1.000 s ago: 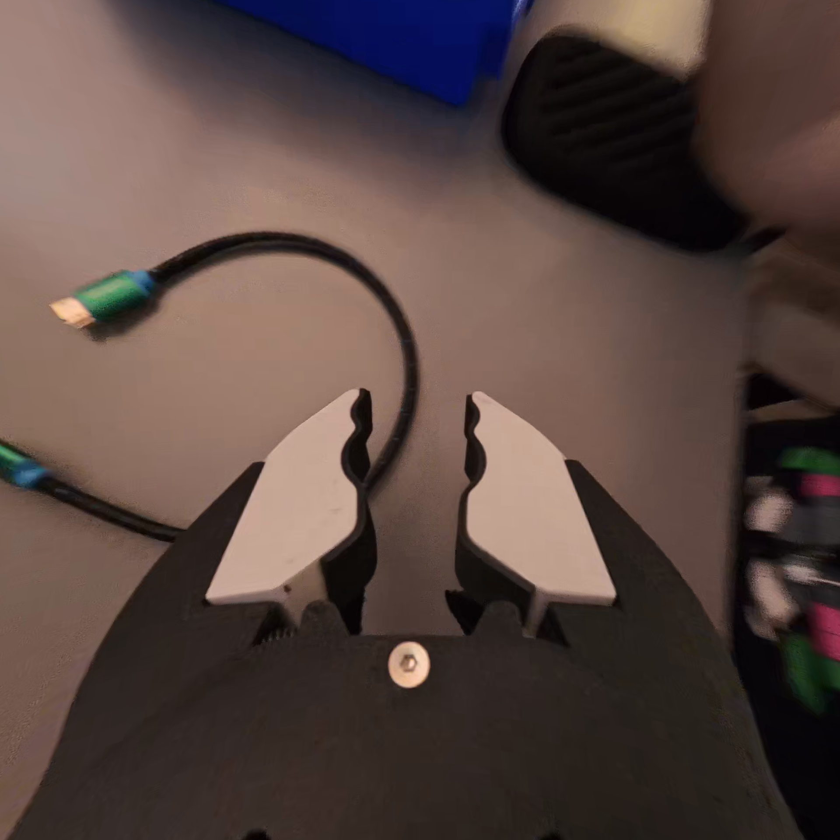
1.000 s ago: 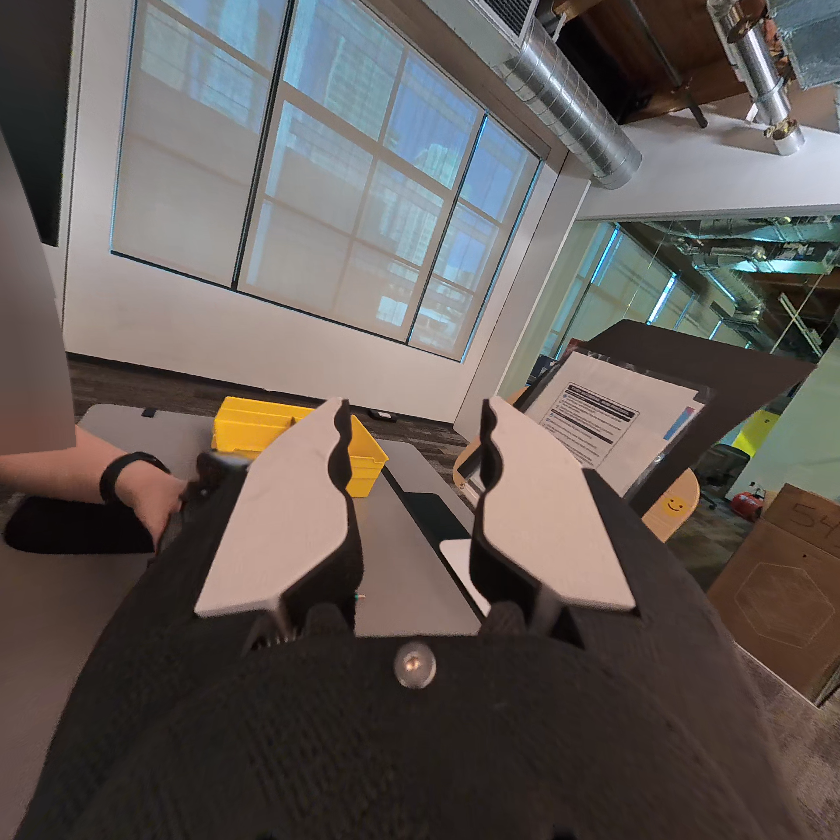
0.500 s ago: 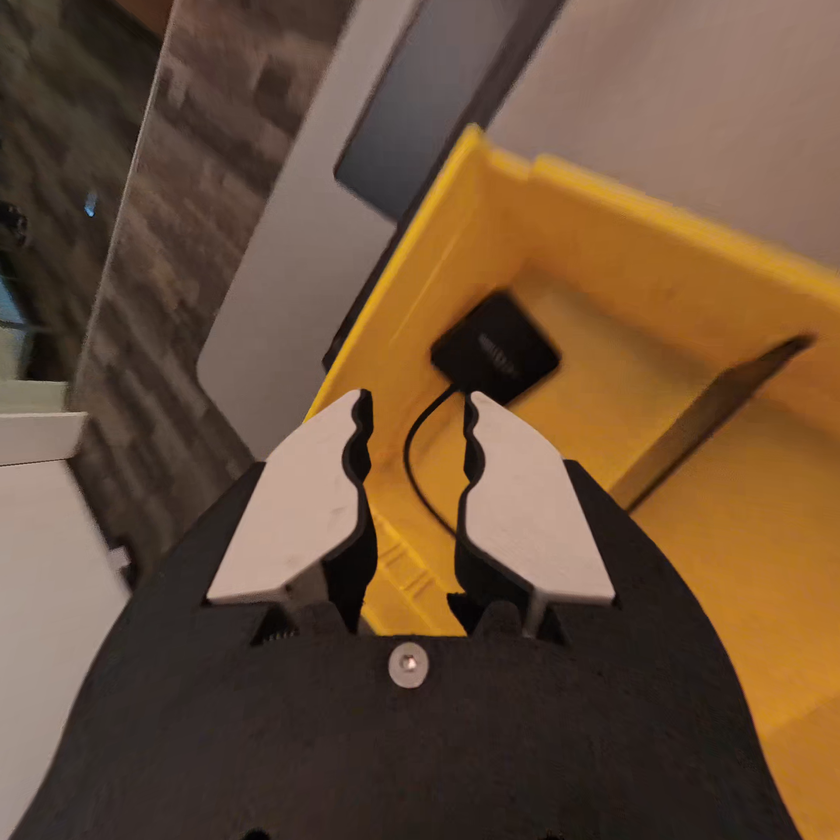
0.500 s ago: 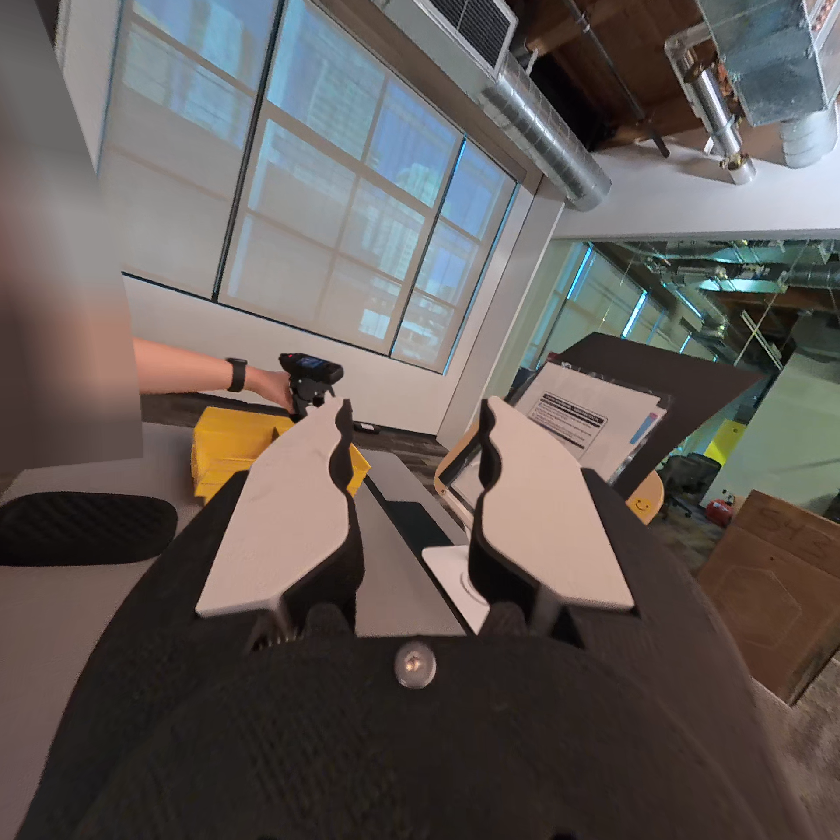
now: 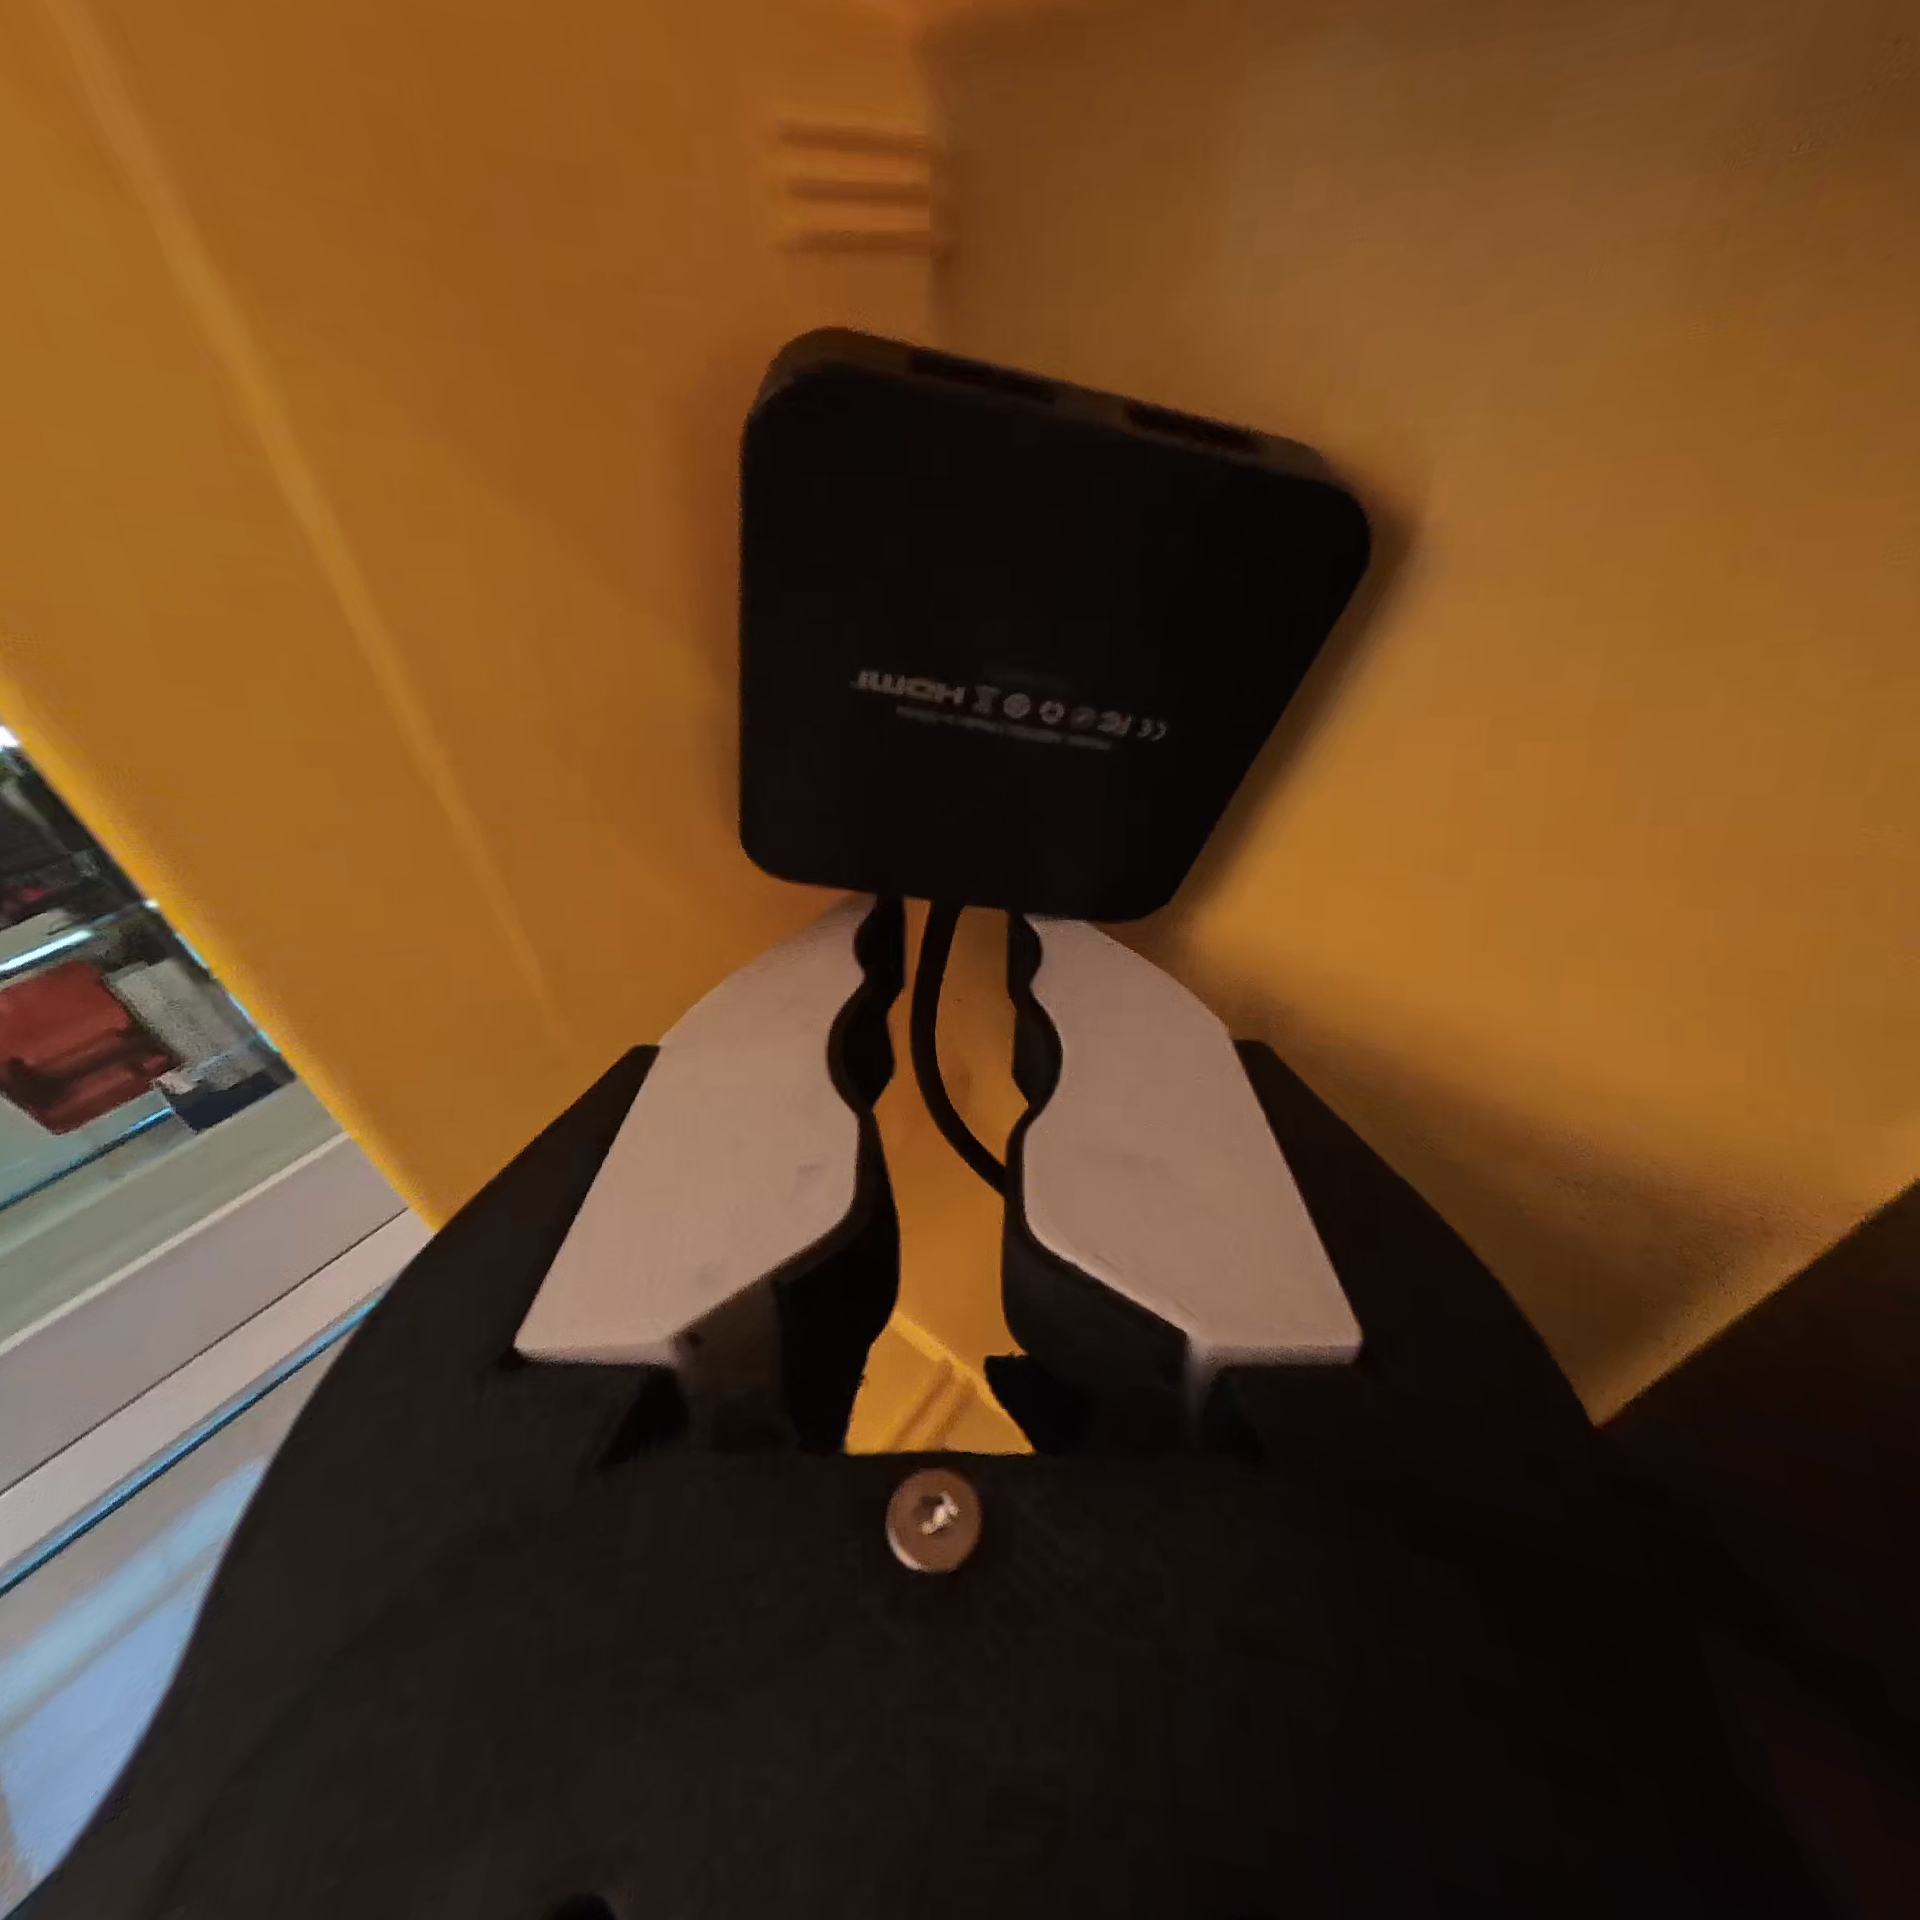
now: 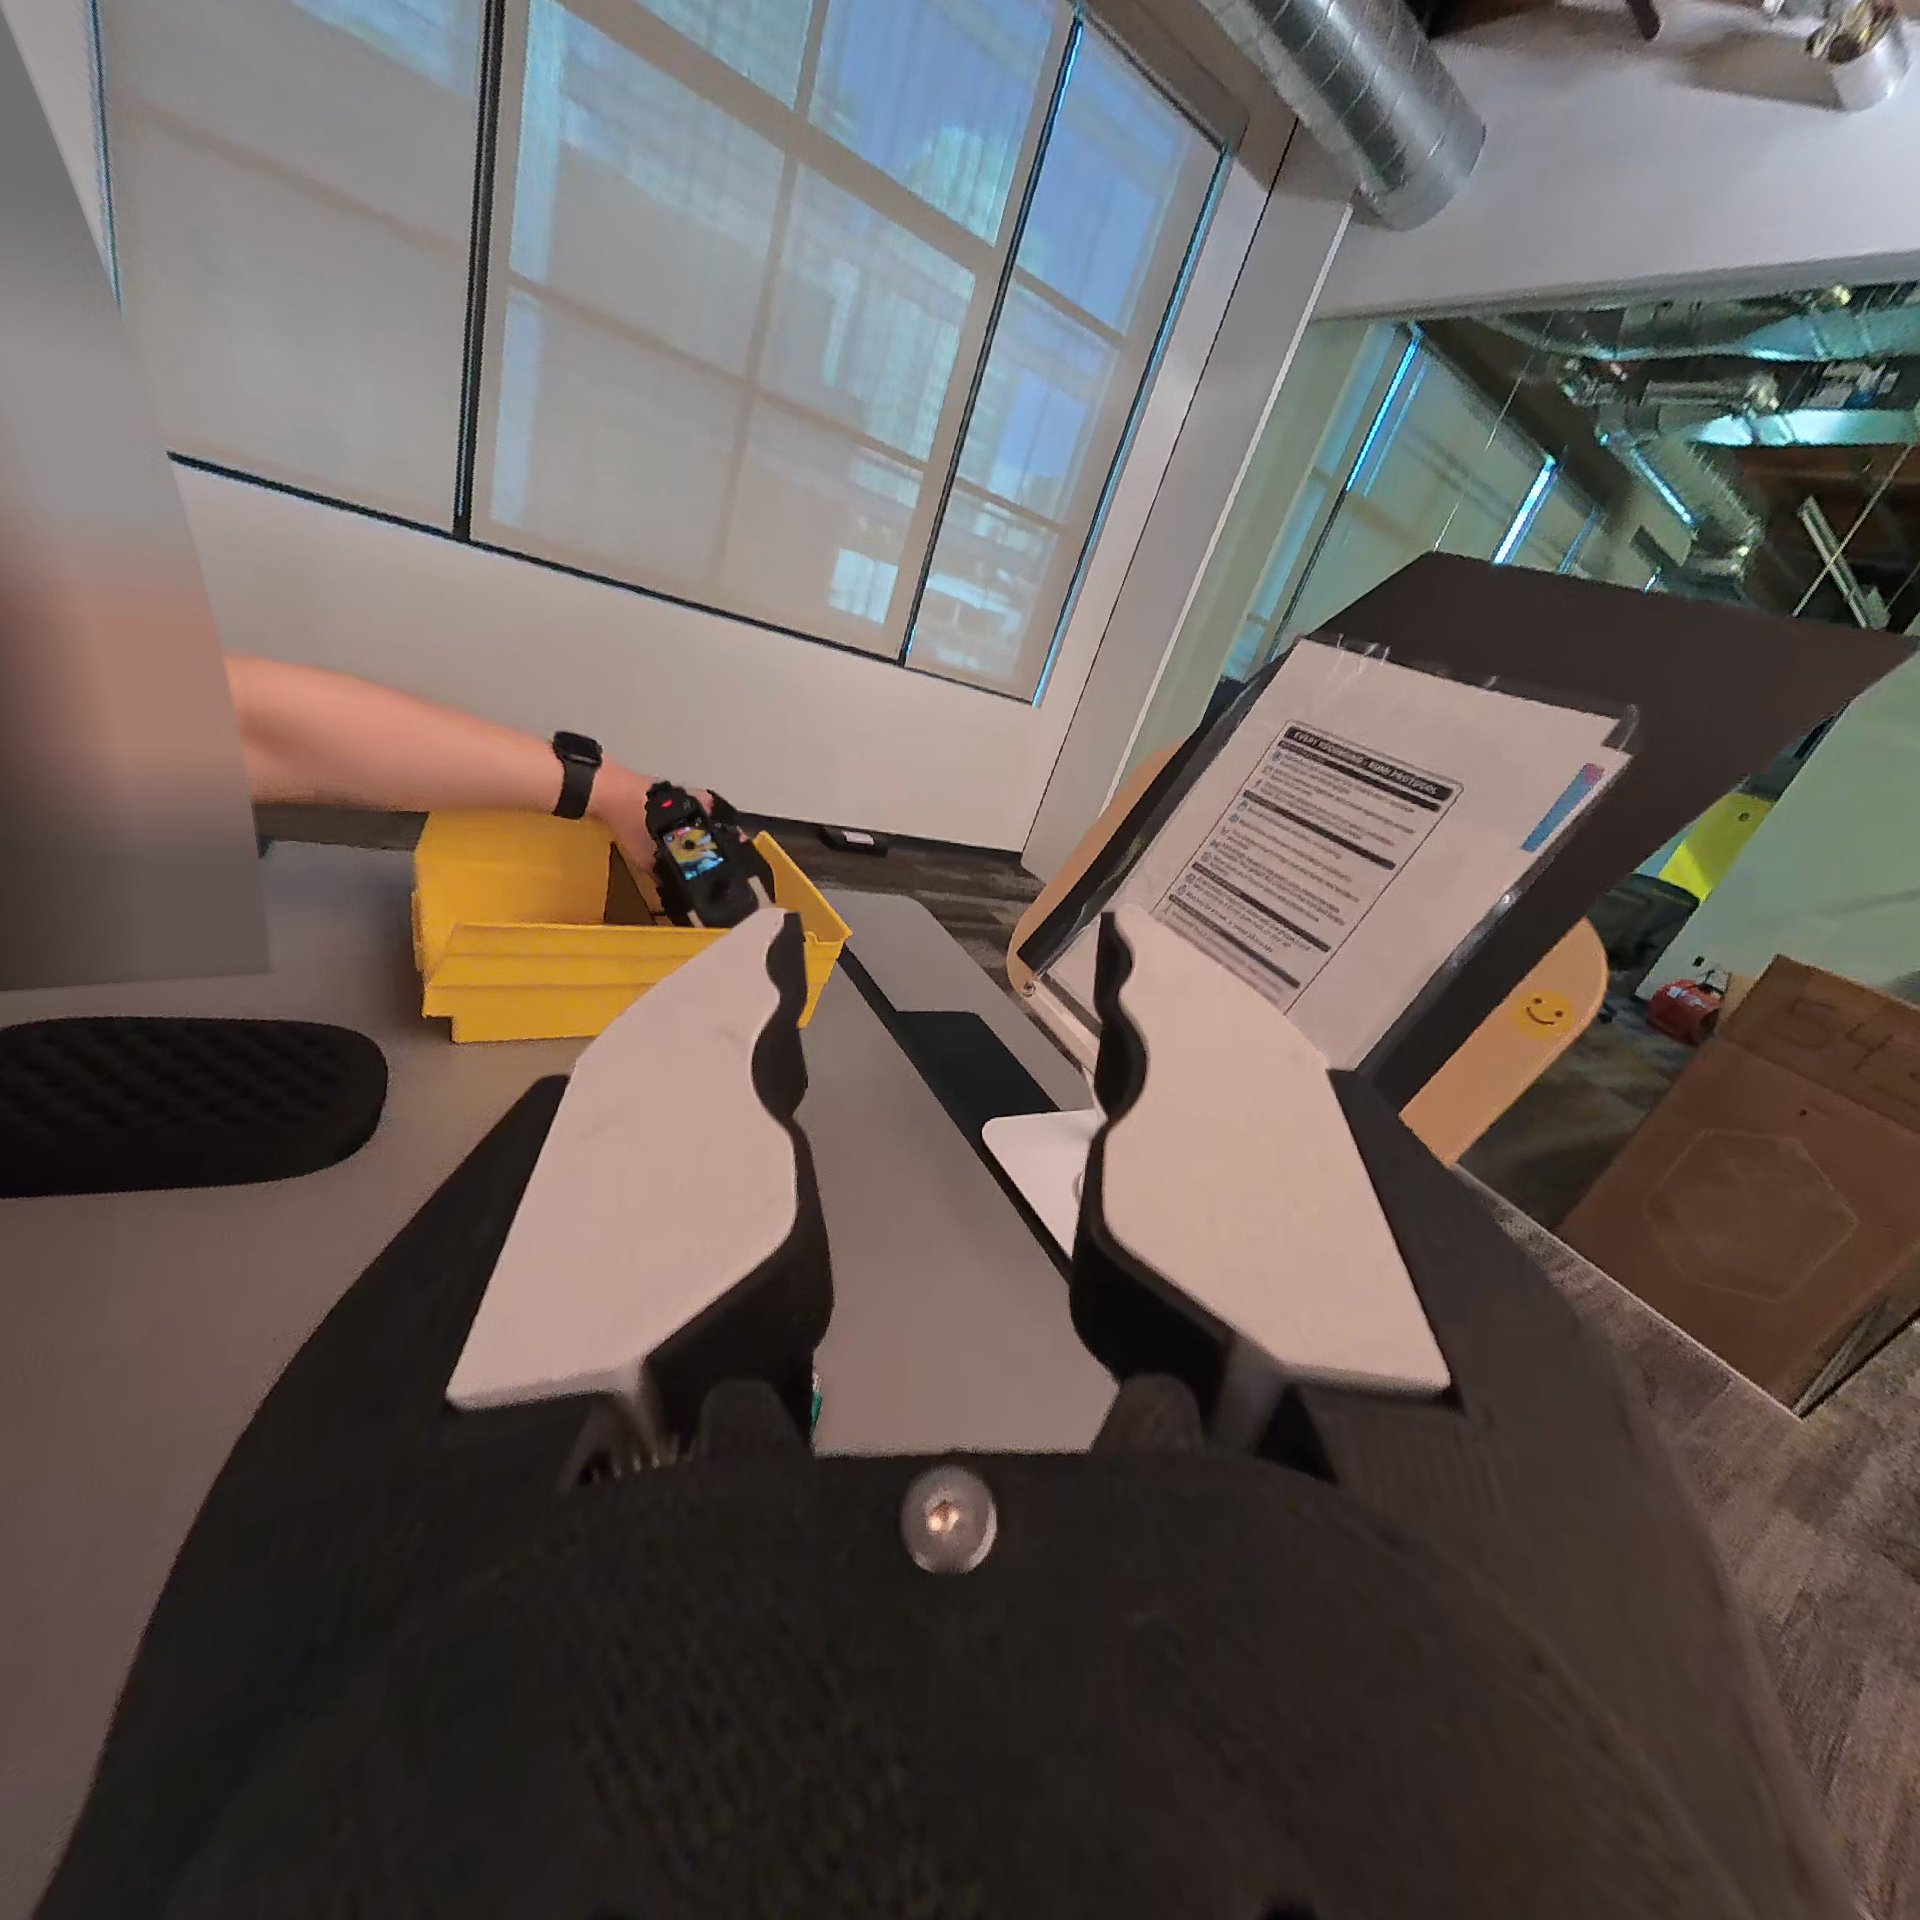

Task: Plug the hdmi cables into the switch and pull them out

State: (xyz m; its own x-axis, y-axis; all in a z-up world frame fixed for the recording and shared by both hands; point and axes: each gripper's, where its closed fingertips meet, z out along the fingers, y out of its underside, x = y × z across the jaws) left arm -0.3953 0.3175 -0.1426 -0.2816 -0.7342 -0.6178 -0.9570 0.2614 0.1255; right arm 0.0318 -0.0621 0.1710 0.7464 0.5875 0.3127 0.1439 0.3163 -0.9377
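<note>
A black HDMI switch [image 5: 1039, 623] lies in a yellow bin [image 5: 416, 416], with two empty ports [image 5: 977, 374] on its far edge. Its thin black cable [image 5: 930, 1039] leaves the near edge and runs between my left gripper's fingers. My left gripper [image 5: 951, 925] is inside the bin with its tips at the switch's near edge. Its jaws stand narrow around the cable, and a gap shows beside the right pad. In the right wrist view the left gripper [image 6: 696, 862] reaches into the bin [image 6: 540, 966]. My right gripper [image 6: 951, 935] is open and empty above the grey table [image 6: 935, 1299].
A black wrist rest [image 6: 177, 1101] lies at the left of the table. A dark stand with a printed sheet [image 6: 1351, 862] rises at the right. A cardboard box [image 6: 1766, 1174] sits on the floor beyond. A person's arm with a watch [image 6: 416, 748] stretches to the bin. There is about 65 cm between the tips of the two grippers.
My left gripper moved from the table with the green-ended cables into the yellow bin, down to the switch, and its jaws narrowed around the switch's cable. The right gripper barely moved.
</note>
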